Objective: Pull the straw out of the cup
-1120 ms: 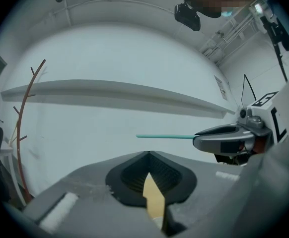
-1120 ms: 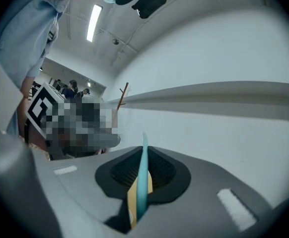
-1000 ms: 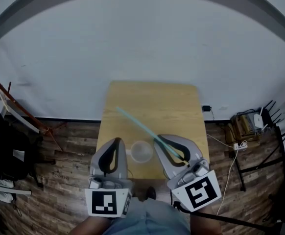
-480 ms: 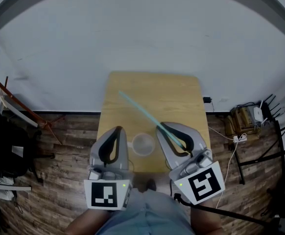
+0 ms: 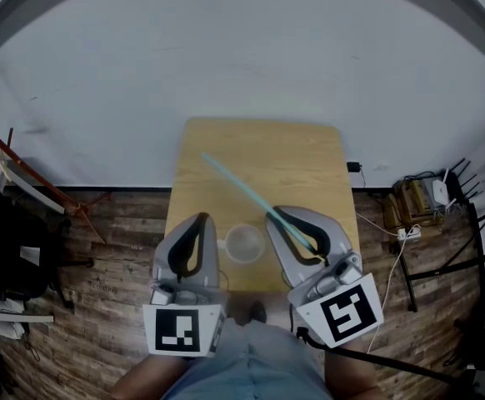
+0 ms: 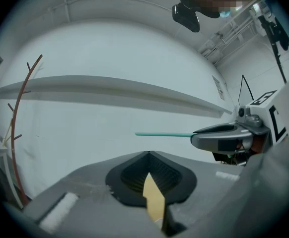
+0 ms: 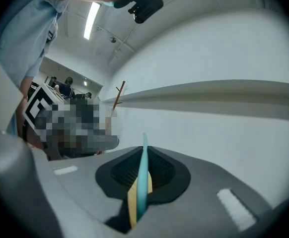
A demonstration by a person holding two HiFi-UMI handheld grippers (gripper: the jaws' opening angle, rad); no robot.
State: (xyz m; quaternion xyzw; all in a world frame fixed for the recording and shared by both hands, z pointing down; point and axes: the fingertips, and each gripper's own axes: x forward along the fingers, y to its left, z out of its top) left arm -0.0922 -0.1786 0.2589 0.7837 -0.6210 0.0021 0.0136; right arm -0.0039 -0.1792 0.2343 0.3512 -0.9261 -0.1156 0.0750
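Note:
A small wooden table (image 5: 288, 158) bears a clear cup (image 5: 244, 244) near its front edge. My right gripper (image 5: 277, 217) is right of the cup, shut on a teal straw (image 5: 238, 188). The straw is outside the cup and runs from the jaws up and to the left over the table. In the right gripper view the straw (image 7: 143, 177) is pinched between the pads of my right gripper (image 7: 144, 155). My left gripper (image 5: 202, 223) is left of the cup, shut, with nothing in it. The left gripper view shows my left gripper (image 6: 148, 156) with the straw (image 6: 162, 134) and right gripper (image 6: 219, 136) beyond.
A white wall rises behind the table, and wood-plank flooring surrounds it. Cables and a power strip (image 5: 407, 242) lie on the floor to the right. A reddish rack (image 5: 26, 182) and a dark bag (image 5: 9, 261) stand at the left.
The head view has shifted slightly. Both grippers, the straw and the cup keep their places relative to each other.

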